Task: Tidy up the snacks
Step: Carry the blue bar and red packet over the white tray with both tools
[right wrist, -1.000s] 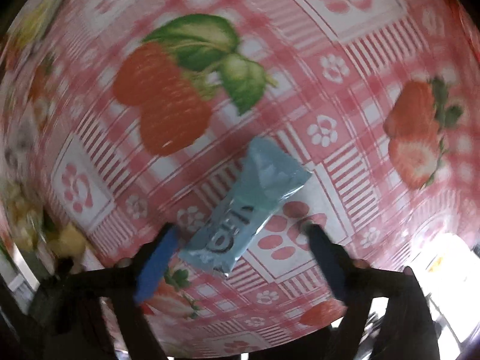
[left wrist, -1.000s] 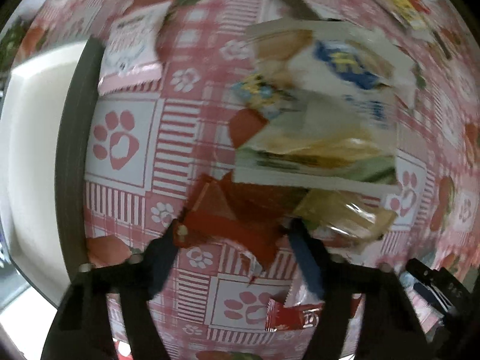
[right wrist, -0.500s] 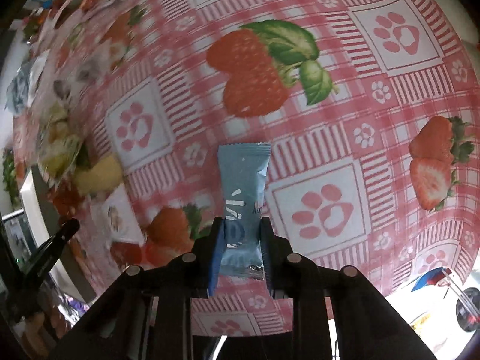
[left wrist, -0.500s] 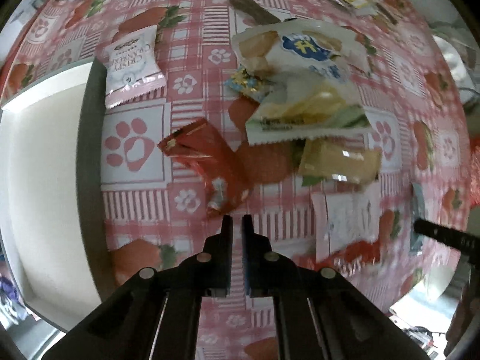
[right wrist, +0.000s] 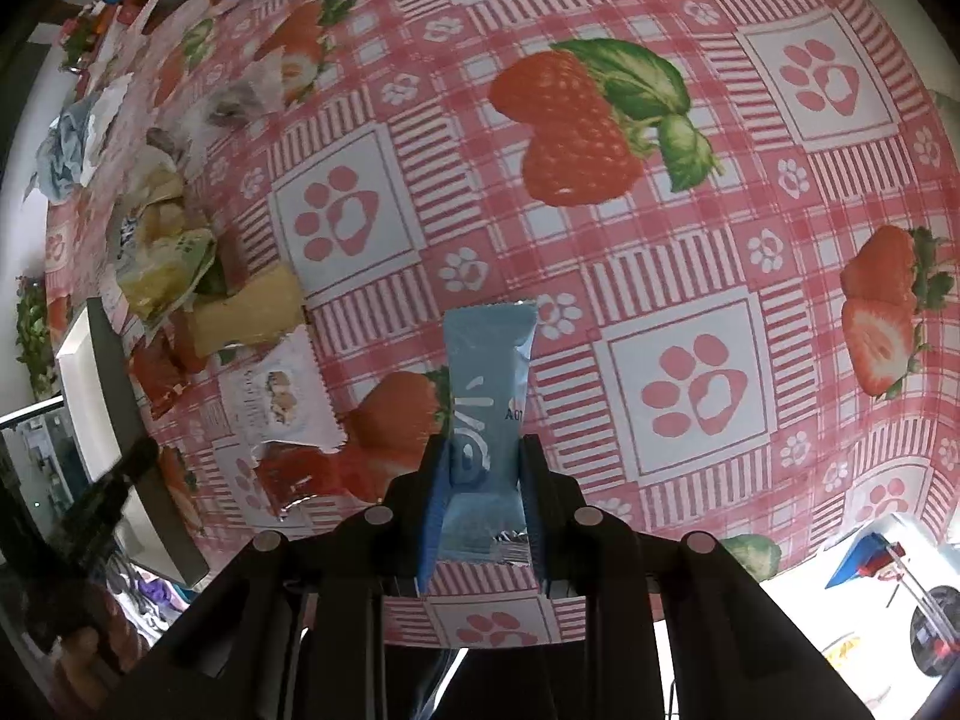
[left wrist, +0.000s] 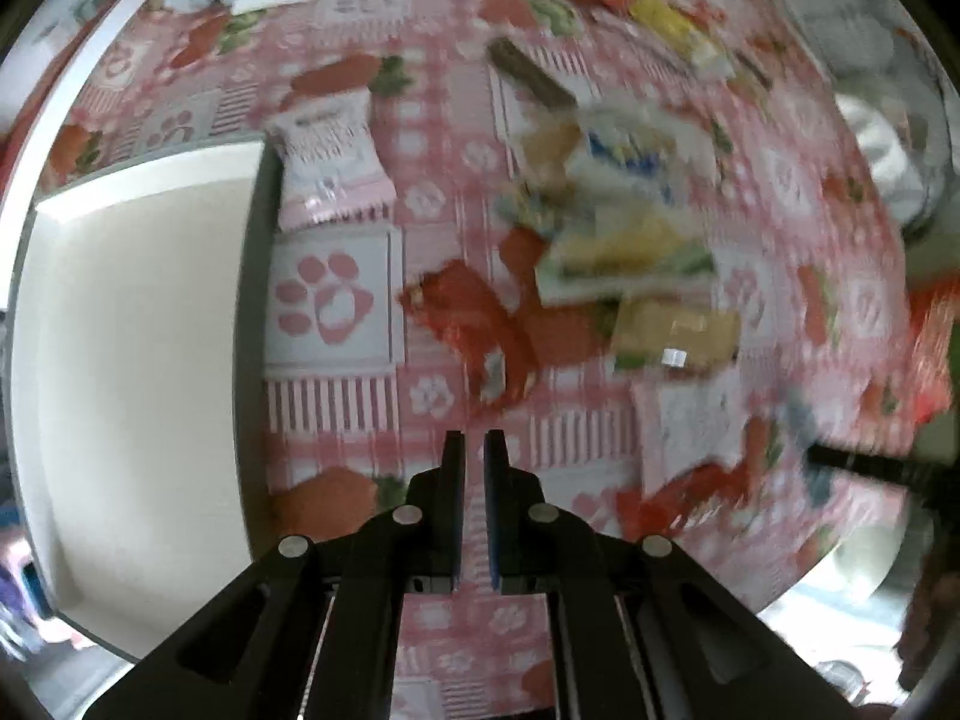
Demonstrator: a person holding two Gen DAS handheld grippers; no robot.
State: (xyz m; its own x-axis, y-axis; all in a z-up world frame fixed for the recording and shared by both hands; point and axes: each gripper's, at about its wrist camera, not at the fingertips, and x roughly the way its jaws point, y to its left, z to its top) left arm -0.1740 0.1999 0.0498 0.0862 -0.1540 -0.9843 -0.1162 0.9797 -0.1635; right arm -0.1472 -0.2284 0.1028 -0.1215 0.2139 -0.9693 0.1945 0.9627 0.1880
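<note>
Item: blue snack packet (right wrist: 489, 396) — now clamped in my right gripper (right wrist: 483, 468) and lifted clear of the surface (right wrist: 690, 276), where a second ago the jaws stood wide around it. One snack secured, I judge. Left gripper (left wrist: 474, 456): jaws narrowed on nothing; the red packet (left wrist: 474, 324) it straddled lies loose at 12 o'clock — a missed pick. White tray (left wrist: 132, 372) at 9 o'clock. Strawberry-and-paw cloth; room blurred beyond.
</note>
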